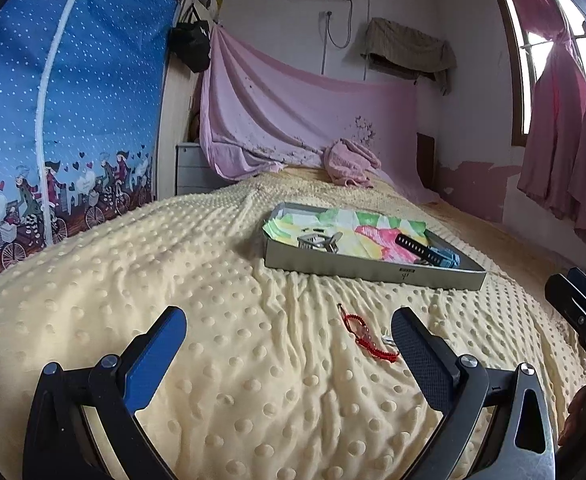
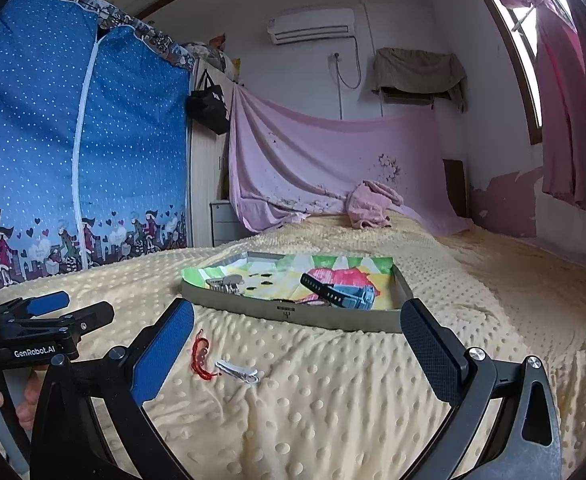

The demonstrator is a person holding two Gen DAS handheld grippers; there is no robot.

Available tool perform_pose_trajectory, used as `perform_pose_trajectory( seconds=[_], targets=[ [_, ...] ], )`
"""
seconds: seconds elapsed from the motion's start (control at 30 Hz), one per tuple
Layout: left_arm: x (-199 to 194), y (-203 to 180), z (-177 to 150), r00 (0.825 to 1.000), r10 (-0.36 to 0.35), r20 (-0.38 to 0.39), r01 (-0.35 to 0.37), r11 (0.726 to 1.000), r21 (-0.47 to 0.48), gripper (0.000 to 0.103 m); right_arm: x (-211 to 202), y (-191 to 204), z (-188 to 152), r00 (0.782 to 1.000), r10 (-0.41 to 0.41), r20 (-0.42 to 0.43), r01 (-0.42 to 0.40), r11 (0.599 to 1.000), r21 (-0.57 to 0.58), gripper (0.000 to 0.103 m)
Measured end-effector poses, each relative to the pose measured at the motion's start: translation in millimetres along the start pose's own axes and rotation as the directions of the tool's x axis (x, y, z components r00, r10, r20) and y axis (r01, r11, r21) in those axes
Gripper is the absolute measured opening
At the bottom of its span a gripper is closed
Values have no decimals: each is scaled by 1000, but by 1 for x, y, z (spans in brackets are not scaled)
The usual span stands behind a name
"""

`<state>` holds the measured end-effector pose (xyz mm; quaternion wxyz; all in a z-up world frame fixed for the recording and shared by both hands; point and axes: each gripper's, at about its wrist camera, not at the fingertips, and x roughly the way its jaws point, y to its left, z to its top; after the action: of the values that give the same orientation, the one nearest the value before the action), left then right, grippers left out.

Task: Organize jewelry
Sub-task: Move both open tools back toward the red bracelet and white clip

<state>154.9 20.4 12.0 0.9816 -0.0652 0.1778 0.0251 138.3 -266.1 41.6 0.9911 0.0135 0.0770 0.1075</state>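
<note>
Red braided cord bracelet (image 2: 201, 357) lies on dimpled cream bedspread (image 2: 333, 408), long axis running away from cameras, small white hair clip (image 2: 239, 370) just beside it. Shallow grey tray (image 2: 317, 316) with colourful paper lining sits beyond, watch straps inside. Bracelet closest to right tool (image 2: 297, 354), near its left finger; left tool (image 1: 289, 354) also near. Both tools wide open, holding nothing.

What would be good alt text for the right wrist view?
The right gripper, jaws open and empty, hovers over a yellow dotted bedspread where a red bracelet and a white hair clip lie. Beyond sits a shallow grey tray holding more accessories; the left gripper shows at left.
</note>
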Motion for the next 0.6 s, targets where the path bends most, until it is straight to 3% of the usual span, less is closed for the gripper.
perform_pose_trajectory(
  seconds=[0.23,0.37,0.43,0.5,0.57,0.6],
  targets=[
    [31,-8,5,993,-35,-112,42,998,55,103,33,-7,-6,990,16,-138,-13,1000,25,102],
    [52,-13,5,975,-104,-196,118,991,63,102,58,-12,-14,971,50,-233,-40,998,48,101],
    [59,-14,4,968,-126,-219,142,988,60,96,70,-17,-18,960,73,-270,-56,996,71,101],
    [68,-16,3,954,-163,-251,182,982,55,86,79,-18,-22,951,91,-297,-70,994,81,95],
    [74,-18,1,942,-191,-276,212,976,49,75,89,-17,-27,937,116,-329,-93,992,84,78],
    [77,-19,0,934,-209,-291,231,972,44,72,96,-17,-30,927,131,-352,-107,991,86,75]
  ],
)
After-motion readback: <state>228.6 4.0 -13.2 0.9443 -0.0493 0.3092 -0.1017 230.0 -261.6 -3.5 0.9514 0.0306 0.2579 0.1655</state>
